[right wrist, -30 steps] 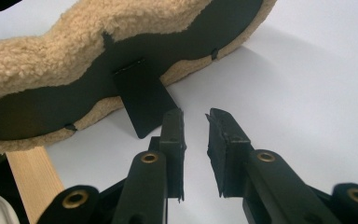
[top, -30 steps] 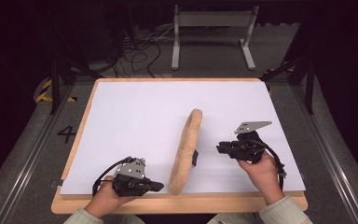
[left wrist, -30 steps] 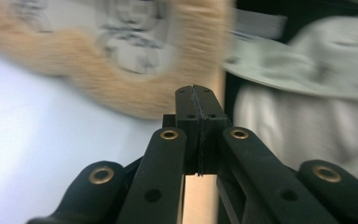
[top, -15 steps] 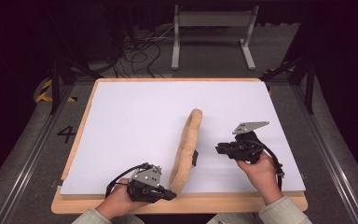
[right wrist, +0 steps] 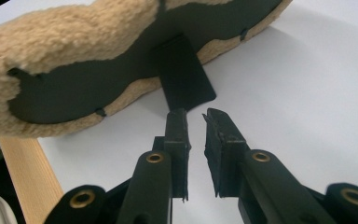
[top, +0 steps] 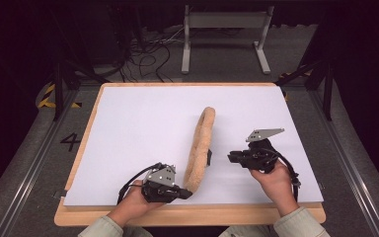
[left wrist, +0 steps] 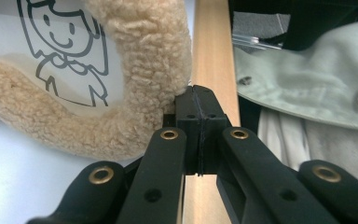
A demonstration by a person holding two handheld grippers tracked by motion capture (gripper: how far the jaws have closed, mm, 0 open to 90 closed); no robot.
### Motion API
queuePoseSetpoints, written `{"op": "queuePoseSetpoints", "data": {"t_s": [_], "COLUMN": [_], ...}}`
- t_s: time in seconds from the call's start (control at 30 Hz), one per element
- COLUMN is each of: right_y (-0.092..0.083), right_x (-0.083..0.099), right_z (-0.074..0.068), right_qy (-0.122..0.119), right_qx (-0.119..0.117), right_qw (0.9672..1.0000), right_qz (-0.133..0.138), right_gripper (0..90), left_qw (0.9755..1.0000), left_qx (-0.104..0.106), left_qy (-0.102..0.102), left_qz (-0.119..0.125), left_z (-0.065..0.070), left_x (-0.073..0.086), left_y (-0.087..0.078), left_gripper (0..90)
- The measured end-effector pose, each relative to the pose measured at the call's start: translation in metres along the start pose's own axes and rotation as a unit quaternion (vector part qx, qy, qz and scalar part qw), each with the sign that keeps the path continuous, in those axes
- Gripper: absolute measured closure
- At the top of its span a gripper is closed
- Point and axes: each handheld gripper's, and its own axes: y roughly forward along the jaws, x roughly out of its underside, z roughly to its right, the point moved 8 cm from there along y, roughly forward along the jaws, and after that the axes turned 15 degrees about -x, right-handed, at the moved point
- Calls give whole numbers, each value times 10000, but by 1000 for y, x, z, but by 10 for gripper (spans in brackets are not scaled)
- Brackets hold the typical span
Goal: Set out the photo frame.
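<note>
A picture frame edged in tan fleece [top: 200,143] stands on its long edge on the white sheet [top: 128,133], running from near to far. My left gripper [top: 187,193] is shut at the frame's near end, its closed jaws pressed against the fleece [left wrist: 140,60] beside a cartoon drawing [left wrist: 65,42]; I see nothing between them. On the frame's right, my right gripper [top: 231,157] is open by a narrow gap. It points at the black stand flap [right wrist: 184,74] on the frame's black back [right wrist: 74,88], just short of it.
The white sheet lies on a wooden board [top: 187,216] whose front edge runs close under the left gripper. A person's pale jacket [left wrist: 307,74] hangs just past that edge. Beyond the board are floor cables [top: 143,54] and a metal stand [top: 224,29].
My left gripper has slid right along the board's front edge until it reached the near end of the frame. The right gripper and the frame have hardly moved.
</note>
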Motion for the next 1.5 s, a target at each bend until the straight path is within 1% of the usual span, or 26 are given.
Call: {"op": "queuePoseSetpoints", "data": {"t_s": [0.07,0.17,0.2,0.27,0.3,0.33,0.37,0.4,0.47,0.53,0.57,0.6,0.67,0.7,0.73,0.77,0.8,0.83,0.87,1.07,1.13,1.23,1.27,1.33,1.37,1.5], "right_y": [0,0,-1,-4,-5,-6,-6,-7,-8,-6,-5,-5,-6,-7,-9,-11,-11,-12,-14,-17,-17,-16,-16,-17,-17,-18], "right_x": [0,1,1,1,1,0,0,0,0,0,0,0,-2,-2,-3,-4,-4,-4,-5,-8,-9,-12,-12,-14,-14,-17], "right_z": [0,1,1,2,1,1,1,1,1,2,2,2,2,2,2,3,3,3,3,1,0,-1,-1,-2,-2,-4], "right_qy": [-11,1,7,6,18,-7,-7,-2,-11,11,10,15,-6,15,34,64,64,61,83,116,103,94,98,89,89,81], "right_qx": [-2,-8,-8,-5,6,11,11,10,-1,-3,-3,6,29,54,62,78,78,76,92,40,24,-36,-49,-55,-55,-96], "right_qw": [10000,10000,10000,10000,10000,10000,10000,10000,9999,10000,10000,10000,9999,9999,9998,9996,9996,9996,9995,9991,9991,9990,9990,9988,9988,9983], "right_qz": [-12,-8,-1,29,45,73,73,85,100,92,76,75,122,146,192,248,248,269,292,407,408,437,441,483,483,568], "right_gripper": [787,787,787,787,787,787,787,787,787,787,787,787,774,763,752,739,739,736,730,677,678,668,659,628,628,573], "left_qw": [10000,9999,10000,9999,9996,9989,9989,9972,9948,9924,9919,9917,9922,9924,9929,9929,9930,9933,9933,9940,9940,9939,9939,9948,9948,9956], "left_qx": [-77,-103,-71,-149,-274,-450,-450,-685,-905,-1060,-1085,-1067,-1007,-995,-933,-933,-954,-920,-900,-796,-760,-703,-703,-643,-643,-598], "left_qy": [-23,-19,-22,-50,-37,-17,-17,-83,-202,-305,-316,-332,-248,-182,-207,-207,-152,-168,-136,-23,-7,80,80,39,39,-51], "left_qz": [-23,-58,-28,9,-22,-118,-118,-286,-426,-543,-575,-634,-697,-695,-713,-713,-681,-686,-707,-752,-789,-841,-841,-790,-790,-725], "left_z": [-1,0,2,3,2,0,0,-4,-10,-16,-17,-17,-14,-13,-11,-11,-12,-10,-8,-2,0,5,5,5,5,5], "left_x": [-3,-3,-2,1,3,7,7,13,17,19,19,19,18,17,16,16,15,14,13,6,4,-2,-2,-9,-9,-17], "left_y": [3,1,-4,-13,-16,-19,-19,-19,-16,-10,-7,-3,4,5,7,7,8,10,12,27,33,45,45,55,55,66], "left_gripper": [899,899,899,899,899,899,899,899,899,899,899,900,899,900,900,899,899,899,899,899,899,899,899,899,899,899]}}
